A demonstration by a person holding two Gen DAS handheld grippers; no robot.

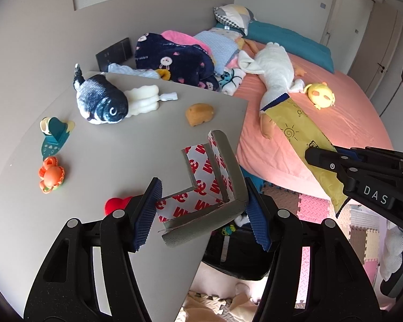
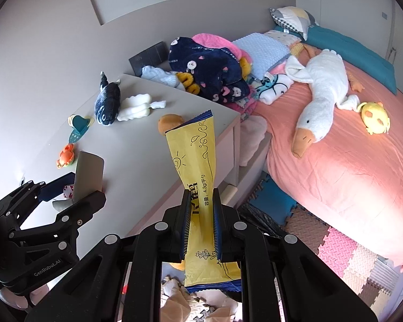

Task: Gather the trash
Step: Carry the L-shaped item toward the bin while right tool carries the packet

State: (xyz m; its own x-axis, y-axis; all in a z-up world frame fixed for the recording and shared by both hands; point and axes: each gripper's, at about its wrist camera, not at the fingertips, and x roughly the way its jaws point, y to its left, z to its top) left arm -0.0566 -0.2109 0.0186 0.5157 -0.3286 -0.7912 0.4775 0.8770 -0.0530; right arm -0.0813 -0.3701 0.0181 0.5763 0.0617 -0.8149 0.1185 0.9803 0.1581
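Jaws of the left gripper clamp a grey corner guard with red-printed backing, held over the bench edge. Jaws of the right gripper press together on a yellow wrapper that sticks up and hides part of an orange toy. Farther back on the bench lie a plush fish and a white lump, perhaps foam. Only the right wrist view shows the goose's beak; from the left, the wrapper covers it. Beyond, blankets pile on the bed.
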